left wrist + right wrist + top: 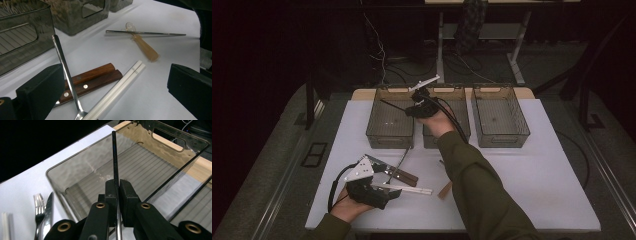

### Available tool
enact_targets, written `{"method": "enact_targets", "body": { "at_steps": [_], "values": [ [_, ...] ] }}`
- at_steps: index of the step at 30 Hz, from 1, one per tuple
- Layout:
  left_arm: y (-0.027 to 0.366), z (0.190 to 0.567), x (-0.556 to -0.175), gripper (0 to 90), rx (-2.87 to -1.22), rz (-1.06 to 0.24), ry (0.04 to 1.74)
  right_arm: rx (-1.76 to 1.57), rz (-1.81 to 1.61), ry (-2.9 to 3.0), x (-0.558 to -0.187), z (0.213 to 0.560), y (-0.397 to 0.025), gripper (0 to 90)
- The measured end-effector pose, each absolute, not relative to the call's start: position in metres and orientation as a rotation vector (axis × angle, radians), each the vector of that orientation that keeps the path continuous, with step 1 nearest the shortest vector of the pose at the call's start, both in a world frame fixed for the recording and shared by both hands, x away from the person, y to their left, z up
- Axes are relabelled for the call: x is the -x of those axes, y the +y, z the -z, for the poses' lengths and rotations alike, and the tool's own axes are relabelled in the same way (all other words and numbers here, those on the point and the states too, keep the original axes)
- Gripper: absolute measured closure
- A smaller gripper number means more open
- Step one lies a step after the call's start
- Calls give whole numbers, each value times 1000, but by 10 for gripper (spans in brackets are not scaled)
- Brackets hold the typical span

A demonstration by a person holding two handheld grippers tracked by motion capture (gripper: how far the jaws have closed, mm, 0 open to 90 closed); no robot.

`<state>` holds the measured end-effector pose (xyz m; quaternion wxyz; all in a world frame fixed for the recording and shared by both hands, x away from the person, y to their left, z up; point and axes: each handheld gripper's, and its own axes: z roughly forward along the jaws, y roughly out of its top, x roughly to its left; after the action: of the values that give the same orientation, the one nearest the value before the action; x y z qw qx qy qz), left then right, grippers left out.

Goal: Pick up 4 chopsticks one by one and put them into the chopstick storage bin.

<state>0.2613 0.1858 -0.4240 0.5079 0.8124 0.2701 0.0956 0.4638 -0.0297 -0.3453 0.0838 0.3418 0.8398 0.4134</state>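
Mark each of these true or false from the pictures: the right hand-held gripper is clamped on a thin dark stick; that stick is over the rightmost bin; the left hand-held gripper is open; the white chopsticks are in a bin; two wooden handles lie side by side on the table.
1. The right hand-held gripper is clamped on a thin dark stick. True.
2. The stick is over the rightmost bin. False: it is over the leftmost bin.
3. The left hand-held gripper is open. True.
4. The white chopsticks are in a bin. False: they lie on the table.
5. Two wooden handles lie side by side on the table. True.
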Motion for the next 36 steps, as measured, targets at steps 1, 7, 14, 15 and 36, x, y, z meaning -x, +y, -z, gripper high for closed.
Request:
{"method": "enact_targets", "body": {
  "at_steps": [1, 7, 14, 15, 36],
  "values": [
    [186, 424, -261, 0, -1958, -231, 649, -1031, -1233, 2501, -465, 347, -28, 847],
    [186, 424, -261, 0, -1958, -230, 648, -1069, -1168, 2505, -474, 357, -17, 847],
    [185, 424, -261, 0, -1956, -227, 647, -1085, -1126, 2501, -480, 365, -5, 847],
    [185, 424, -261, 0, -1954, -227, 648, -1087, -1122, 2499, -481, 366, -4, 847],
    [185, 423, -261, 0, -1946, -221, 645, -1157, -1022, 2494, -500, 380, 26, 846]
  ]
}}
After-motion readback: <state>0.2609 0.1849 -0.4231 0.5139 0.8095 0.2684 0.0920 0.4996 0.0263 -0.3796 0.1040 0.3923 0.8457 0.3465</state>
